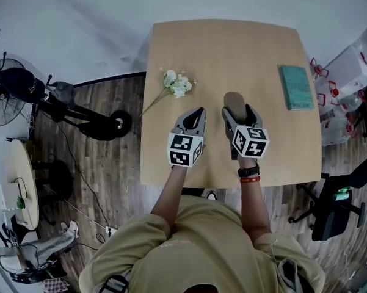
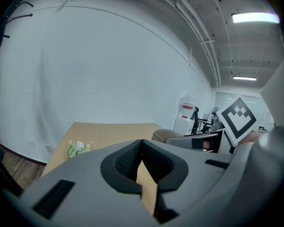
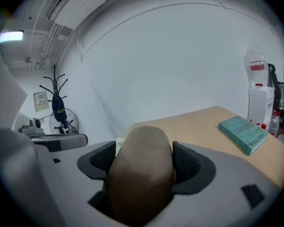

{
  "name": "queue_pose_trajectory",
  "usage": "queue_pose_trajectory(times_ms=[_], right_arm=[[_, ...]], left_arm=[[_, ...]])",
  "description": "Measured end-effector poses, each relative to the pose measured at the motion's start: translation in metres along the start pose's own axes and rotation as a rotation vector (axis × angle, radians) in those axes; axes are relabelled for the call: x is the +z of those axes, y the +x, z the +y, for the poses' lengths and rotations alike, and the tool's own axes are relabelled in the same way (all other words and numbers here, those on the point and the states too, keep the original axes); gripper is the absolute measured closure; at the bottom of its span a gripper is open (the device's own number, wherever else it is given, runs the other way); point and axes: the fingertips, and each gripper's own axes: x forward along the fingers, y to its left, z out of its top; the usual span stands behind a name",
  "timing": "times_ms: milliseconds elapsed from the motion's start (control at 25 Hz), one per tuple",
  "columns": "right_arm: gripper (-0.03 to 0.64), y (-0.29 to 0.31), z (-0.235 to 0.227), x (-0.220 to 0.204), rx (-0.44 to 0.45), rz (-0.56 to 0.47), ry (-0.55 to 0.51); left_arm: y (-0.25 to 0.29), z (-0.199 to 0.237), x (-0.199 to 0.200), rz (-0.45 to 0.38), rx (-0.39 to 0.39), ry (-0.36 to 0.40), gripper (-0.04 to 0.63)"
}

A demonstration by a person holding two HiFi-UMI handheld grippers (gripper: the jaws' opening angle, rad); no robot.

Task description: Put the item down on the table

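Right gripper view showed the right tongs [image 3: 144,159] clamped on a brown potato-like item [image 3: 141,178], pads on its two flanks, held over the desk [image 1: 232,47]. It looked matte, firm and fairly weighty, not fragile. Its rounded sides might roll, so a mid-flank hold suited it. Its long axis ran along the jaws, blunt end pointing away from the person. The left tongs [image 2: 142,151] were closed on nothing.

The table [image 1: 220,47] fills the upper middle of the frame. On it, a flower sprig [image 1: 177,83] lies left of centre and a book [image 1: 295,86] lies near the right edge. Below and between them, the left gripper [image 1: 199,111] is just beside the right gripper [image 1: 237,110], which has an item [image 1: 234,100] between its jaws. A fan [image 1: 6,90] stands at far left.
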Motion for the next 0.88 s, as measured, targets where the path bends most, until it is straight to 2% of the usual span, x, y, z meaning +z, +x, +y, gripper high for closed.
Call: queue_pose_trajectory(times_ms=[480,880], right_arm=[[0.225,0.062,-0.038,-0.014,-0.032,0.065,0.039],[0.227,0.120,-0.066,-0.027,-0.050,0.119,-0.042]], left_arm=[[0.054,0.020,-0.018,0.067,-0.026,-0.024,0.572],[0.089,0.031,-0.031,0.106,-0.046,-0.057,0.572]])
